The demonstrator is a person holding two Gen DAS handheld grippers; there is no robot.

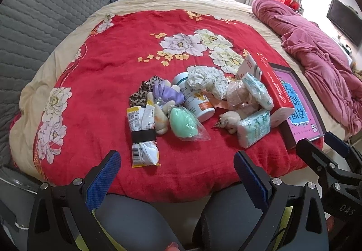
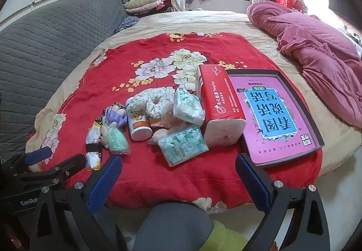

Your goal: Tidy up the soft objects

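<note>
- A heap of small items is seen on a red floral blanket spread over a bed; the heap sits toward the near edge, apparently gathered there so each piece can be reached from where the person is seated.
- The left gripper is held low at the near edge of the blanket, its blue-padded fingers spread wide with nothing between them; it is short of the heap and touches nothing.
- The right gripper is held likewise, spread and empty, just short of a mint-green tissue pack.
- Both are judged to be poised for a first pick, since nothing appears sorted yet.
- A shallow dark tray lies at the right of the heap with a pink and blue printed book inside it; it is possibly the place meant for the sorted things, though that cannot be confirmed.
- A red tissue package lies against the tray's left side, its white end facing the cameras.
- The soft things look as follows: a floral cream scrunchie draped on a white bottle; a second tissue pack behind the first; a mint-green sponge in clear wrap; a lilac fabric piece beside a leopard-print scrunchie; a small cream plush toy.
- A yellow and white snack packet, bound by a black band, lies nearest the left gripper.
- The pieces overlap and touch, so a single item may drag its neighbours when lifted.
</note>
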